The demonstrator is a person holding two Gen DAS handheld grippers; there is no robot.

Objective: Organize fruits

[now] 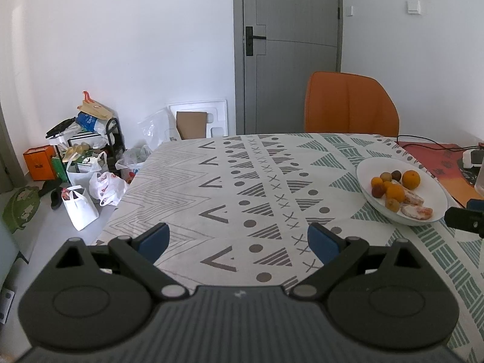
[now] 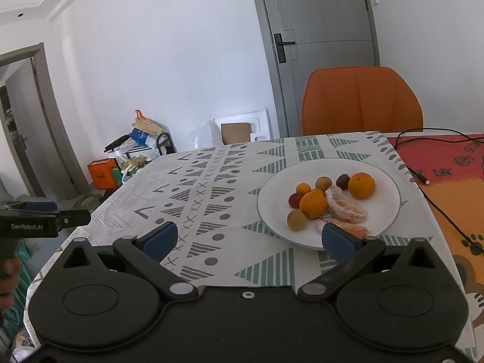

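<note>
A white plate [image 2: 384, 187] sits on the patterned tablecloth [image 2: 217, 181] and holds several fruits: a large orange [image 2: 361, 185], a second orange [image 2: 313, 203], peeled orange segments [image 2: 345, 205], and small brown and red fruits. The plate also shows in the left wrist view [image 1: 429, 190] at the right. My right gripper [image 2: 248, 239] is open and empty, its right fingertip just over the plate's near rim. My left gripper [image 1: 239, 237] is open and empty above the cloth, left of the plate. It also shows at the left edge of the right wrist view [image 2: 60, 216].
An orange chair [image 2: 360, 99] stands behind the table, in front of a grey door [image 2: 320, 45]. A black cable [image 2: 423, 163] runs over an orange-red mat [image 2: 453, 181] to the right. Bags and boxes [image 1: 81, 175] clutter the floor at the left.
</note>
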